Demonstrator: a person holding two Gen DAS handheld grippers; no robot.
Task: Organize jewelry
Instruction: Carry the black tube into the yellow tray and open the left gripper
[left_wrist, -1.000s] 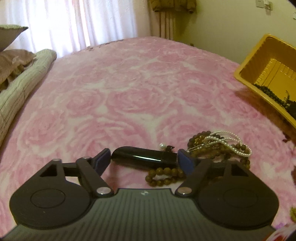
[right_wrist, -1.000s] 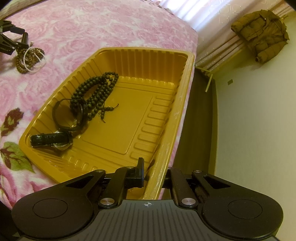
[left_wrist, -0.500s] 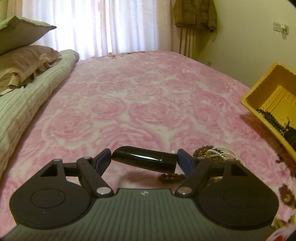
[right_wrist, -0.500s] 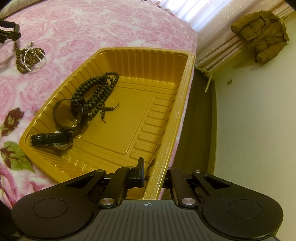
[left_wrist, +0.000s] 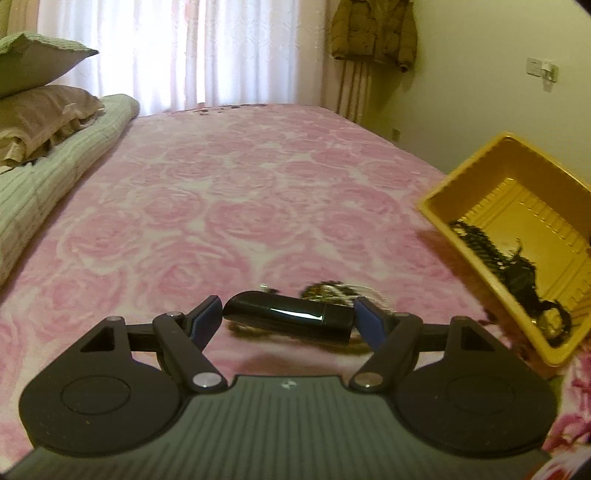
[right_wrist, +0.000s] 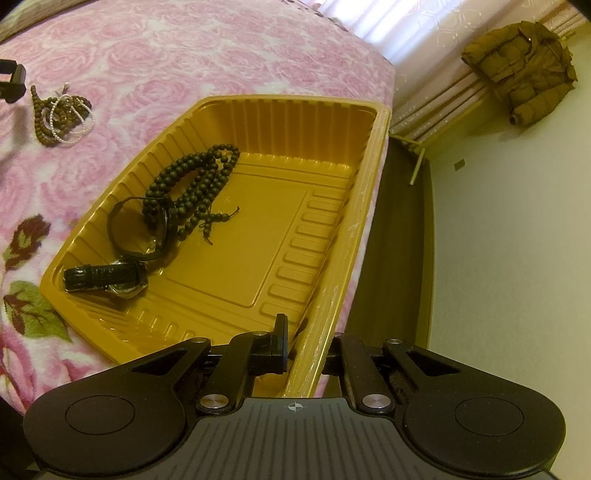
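Holding a glossy black tube (left_wrist: 291, 322) crosswise, your left claw (left_wrist: 290, 320) has its blue pads at the tube's 2 ends, jaws wide around its length. Through the left wrist camera, the tube hangs above the pink rose bedspread (left_wrist: 236, 206), with a blurred heap of brown beads and pearls (left_wrist: 334, 290) just behind it. Off to the right sits the yellow tray (left_wrist: 476, 170), dark beads visible along its near wall.

Through the right wrist camera, your right claw (right_wrist: 308, 341) is pinched narrow on the tray's near rim (right_wrist: 325, 332). Inside the tray lie a string of dark beads (right_wrist: 195, 181), a black bangle (right_wrist: 138, 230) touching it, and a black-strapped watch (right_wrist: 107, 278) just beside the bangle, all toward the left wall. The rest of the tray floor is bare. The brown-and-pearl bead heap (right_wrist: 61, 112) lies on the bedspread well apart from the tray.
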